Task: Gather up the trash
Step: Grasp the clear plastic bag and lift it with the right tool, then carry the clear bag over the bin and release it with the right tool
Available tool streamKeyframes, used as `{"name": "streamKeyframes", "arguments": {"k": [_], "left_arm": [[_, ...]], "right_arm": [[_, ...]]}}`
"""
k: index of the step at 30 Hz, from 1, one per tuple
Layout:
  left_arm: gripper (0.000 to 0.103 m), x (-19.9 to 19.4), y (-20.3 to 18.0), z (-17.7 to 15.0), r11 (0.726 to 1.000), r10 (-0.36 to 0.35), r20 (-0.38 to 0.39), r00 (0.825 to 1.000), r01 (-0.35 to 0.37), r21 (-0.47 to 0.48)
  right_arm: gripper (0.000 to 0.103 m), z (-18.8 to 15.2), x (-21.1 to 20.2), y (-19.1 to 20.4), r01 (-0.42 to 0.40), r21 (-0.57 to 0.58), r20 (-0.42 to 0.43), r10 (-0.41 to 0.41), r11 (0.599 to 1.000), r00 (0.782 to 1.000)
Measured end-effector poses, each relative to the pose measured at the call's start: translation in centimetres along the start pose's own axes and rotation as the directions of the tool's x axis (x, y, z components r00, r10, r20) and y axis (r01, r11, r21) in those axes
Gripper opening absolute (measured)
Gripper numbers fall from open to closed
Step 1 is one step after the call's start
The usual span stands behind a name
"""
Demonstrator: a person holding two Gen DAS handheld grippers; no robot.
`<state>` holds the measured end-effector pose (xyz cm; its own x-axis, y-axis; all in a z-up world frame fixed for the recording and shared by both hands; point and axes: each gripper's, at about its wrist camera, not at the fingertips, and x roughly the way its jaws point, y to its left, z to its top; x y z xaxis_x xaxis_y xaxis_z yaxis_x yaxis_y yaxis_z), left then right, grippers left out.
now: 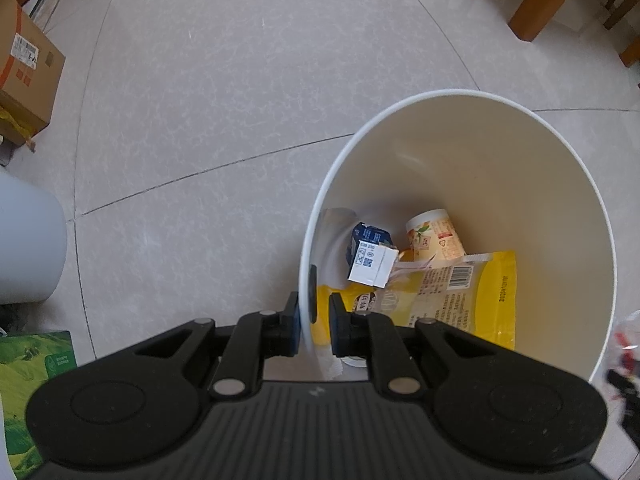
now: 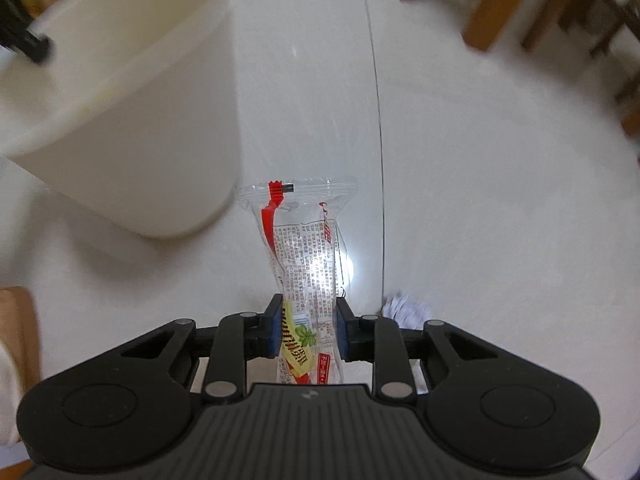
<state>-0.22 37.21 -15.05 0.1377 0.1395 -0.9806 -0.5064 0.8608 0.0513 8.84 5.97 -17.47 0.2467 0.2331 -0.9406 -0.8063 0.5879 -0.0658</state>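
Note:
A white trash bin [image 1: 560, 200] stands tilted on the tiled floor, and my left gripper [image 1: 314, 320] is shut on its near rim, one finger outside and one inside. Inside lie a yellow snack bag [image 1: 480, 292], a blue and white carton [image 1: 370, 256] and a paper cup [image 1: 436, 236]. In the right wrist view the same bin [image 2: 132, 120] leans at the upper left. My right gripper [image 2: 306, 330] is shut on a clear plastic wrapper [image 2: 308, 248] with red print, held above the floor. A crumpled white paper ball [image 2: 406, 312] lies on the floor just right of that gripper.
Wooden furniture legs [image 1: 536, 0] stand at the far right. A cardboard box [image 1: 24, 64] sits at the left, with a white container [image 1: 28, 240] and a green carton [image 1: 32, 364] nearer. Open tiled floor [image 1: 240, 100] stretches ahead.

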Motion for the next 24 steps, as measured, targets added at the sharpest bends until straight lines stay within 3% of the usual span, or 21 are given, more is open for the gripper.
{"name": "streamKeyframes", "arguments": {"k": [4, 8, 19, 21, 22, 24], "left_arm": [[0.011, -0.1, 0.3, 0.1, 1.000, -0.008, -0.001, 1.000, 0.008, -0.013], [0.011, 0.0, 0.3, 0.1, 1.000, -0.010, -0.002, 1.000, 0.010, -0.012], [0.012, -0.1, 0.9, 0.3, 0.999, -0.030, -0.009, 0.999, 0.030, -0.033], [0.012, -0.1, 0.7, 0.3, 0.999, -0.026, -0.008, 1.000, 0.026, -0.025], [0.012, -0.1, 0.7, 0.3, 0.999, -0.025, -0.008, 1.000, 0.025, -0.023], [0.012, -0.2, 0.6, 0.3, 1.000, -0.023, -0.007, 1.000, 0.023, -0.018]], "right_arm": [[0.029, 4.1, -5.2, 1.4, -0.033, -0.056, 0.070, 0.037, 0.998, 0.997], [0.030, 8.1, -7.3, 3.9, -0.067, -0.107, 0.119, 0.080, 0.992, 0.990], [0.031, 14.6, -5.0, 9.3, -0.093, -0.158, 0.167, 0.119, 0.983, 0.979], [0.042, 14.5, -4.9, 9.7, -0.083, -0.161, 0.181, 0.112, 0.983, 0.977], [0.055, 14.5, -4.8, 9.8, -0.081, -0.162, 0.187, 0.112, 0.983, 0.976], [0.059, 14.4, -5.0, 10.1, -0.076, -0.176, 0.198, 0.111, 0.981, 0.974]]}}
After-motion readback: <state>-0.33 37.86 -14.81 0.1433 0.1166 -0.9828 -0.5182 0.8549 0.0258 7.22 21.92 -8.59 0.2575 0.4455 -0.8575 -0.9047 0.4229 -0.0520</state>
